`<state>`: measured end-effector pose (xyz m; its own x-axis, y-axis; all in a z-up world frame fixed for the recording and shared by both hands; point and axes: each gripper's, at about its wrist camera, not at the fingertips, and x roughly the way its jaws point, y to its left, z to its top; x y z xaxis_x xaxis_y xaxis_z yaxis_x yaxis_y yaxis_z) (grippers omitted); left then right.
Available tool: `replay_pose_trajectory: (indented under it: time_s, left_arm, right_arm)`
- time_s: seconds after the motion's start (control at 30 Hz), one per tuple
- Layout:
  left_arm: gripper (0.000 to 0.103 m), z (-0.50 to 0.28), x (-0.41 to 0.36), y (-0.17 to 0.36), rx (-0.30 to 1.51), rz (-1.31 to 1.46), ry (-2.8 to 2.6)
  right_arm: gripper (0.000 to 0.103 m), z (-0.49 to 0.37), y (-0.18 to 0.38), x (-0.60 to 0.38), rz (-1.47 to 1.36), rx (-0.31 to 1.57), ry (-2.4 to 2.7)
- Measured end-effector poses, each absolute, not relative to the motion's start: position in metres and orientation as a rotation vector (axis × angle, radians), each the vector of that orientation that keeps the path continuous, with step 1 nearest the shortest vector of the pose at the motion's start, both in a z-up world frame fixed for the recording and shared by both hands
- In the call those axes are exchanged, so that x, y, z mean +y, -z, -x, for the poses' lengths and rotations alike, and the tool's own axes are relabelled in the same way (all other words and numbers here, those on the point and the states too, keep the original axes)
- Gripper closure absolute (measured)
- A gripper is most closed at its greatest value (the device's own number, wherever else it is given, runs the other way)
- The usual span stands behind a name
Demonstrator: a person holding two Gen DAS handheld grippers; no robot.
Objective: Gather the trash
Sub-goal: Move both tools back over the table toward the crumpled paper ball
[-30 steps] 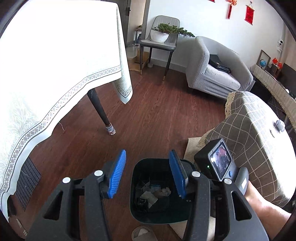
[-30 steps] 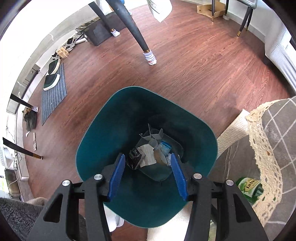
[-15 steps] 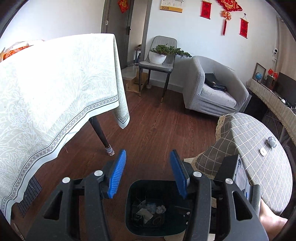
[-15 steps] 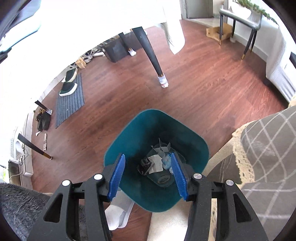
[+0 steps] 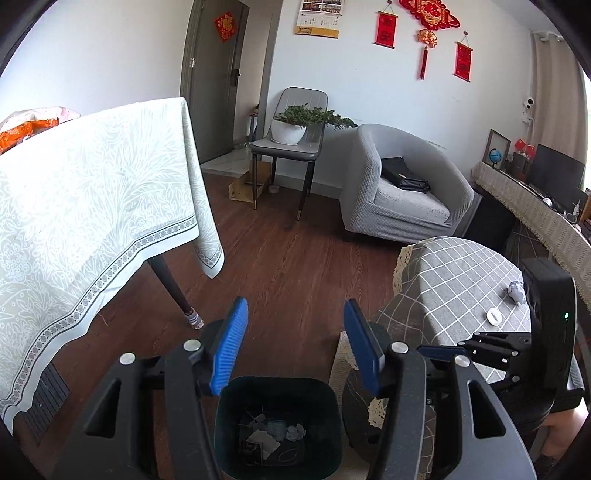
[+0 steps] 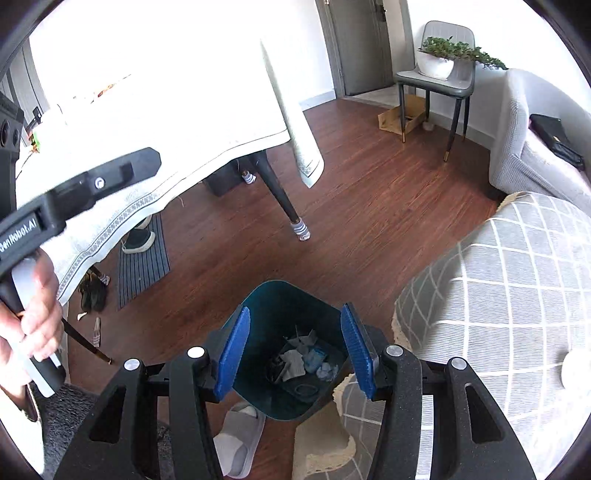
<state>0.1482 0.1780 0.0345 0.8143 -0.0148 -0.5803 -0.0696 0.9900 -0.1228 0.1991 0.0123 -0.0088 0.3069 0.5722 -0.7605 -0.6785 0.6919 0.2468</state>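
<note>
Above the teal bin (image 6: 291, 354) at 6 o'clock, holding paper scraps (image 6: 295, 363), both claws hang empty, left claw (image 5: 293, 349) opening, right claw (image 6: 293, 350) apart, free for the crumpled wad (image 5: 515, 291) on the checked surface (image 5: 454, 280) at 3 o'clock.

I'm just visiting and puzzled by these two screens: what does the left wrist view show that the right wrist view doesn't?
Only the left wrist view shows the red wall hangings, a crumpled paper and a white cap on the checked table.

Only the right wrist view shows a grey slipper, a dark floor mat and a hand.

Both show the green trash bin, potted plant and grey armchair.
</note>
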Motion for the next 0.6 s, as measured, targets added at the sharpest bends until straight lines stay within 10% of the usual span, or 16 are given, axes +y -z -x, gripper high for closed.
replay_pose_trajectory:
  time_s: [0.6]
  left_arm:
    - [0.03, -0.18, 0.054, -0.025, 0.649, 0.04, 0.119]
  right_arm:
    - [0.045, -0.226, -0.012, -0.133, 0.077, 0.842, -0.538]
